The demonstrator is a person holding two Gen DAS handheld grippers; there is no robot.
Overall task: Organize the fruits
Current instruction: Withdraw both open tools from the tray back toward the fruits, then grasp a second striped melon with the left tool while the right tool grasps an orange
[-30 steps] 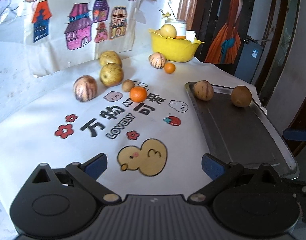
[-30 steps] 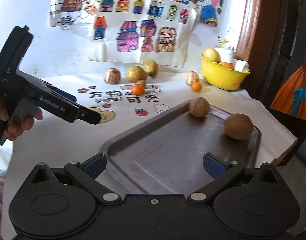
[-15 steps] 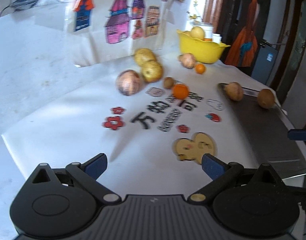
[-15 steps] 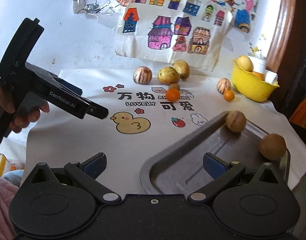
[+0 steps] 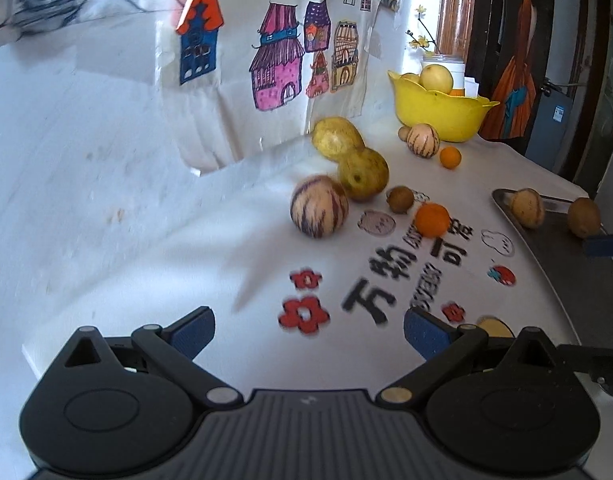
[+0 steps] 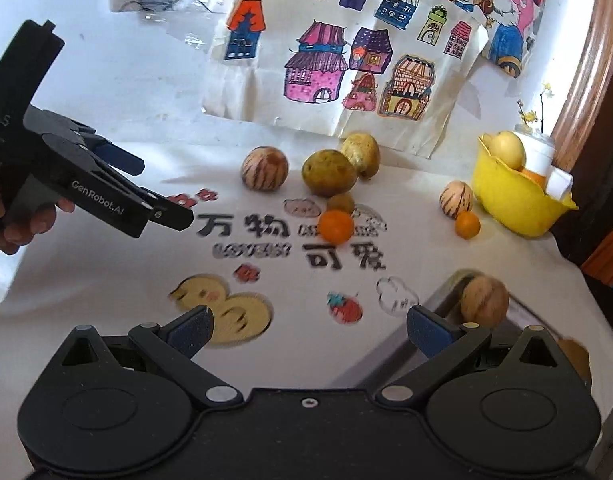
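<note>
While the tabletop [image 6: 106,312] under its printed white cloth carries nearly all of the fruit, both views have swung leftward over the last second, so the metal tray [image 5: 586,280] that filled the right wrist view now sits at its lower right edge. That suggests a turn from the tray toward the loose fruit for the next pick. The yellow bowl [image 6: 518,204] stands at the far right with fruit inside. Two brown fruits lie on the tray's far end. On the cloth, a striped melon [image 5: 319,211] sits just beside two green-yellow fruits [image 5: 362,174], with a small brown fruit [image 5: 400,199] and an orange [image 5: 431,220] near them. A second striped fruit [image 5: 423,141] and a small orange [image 5: 450,157] lie by the bowl. The left gripper [image 5: 308,328] has its jaws spread wide, holding nothing. The right gripper [image 6: 308,326] is likewise wide open and empty, well short of any fruit.
</note>
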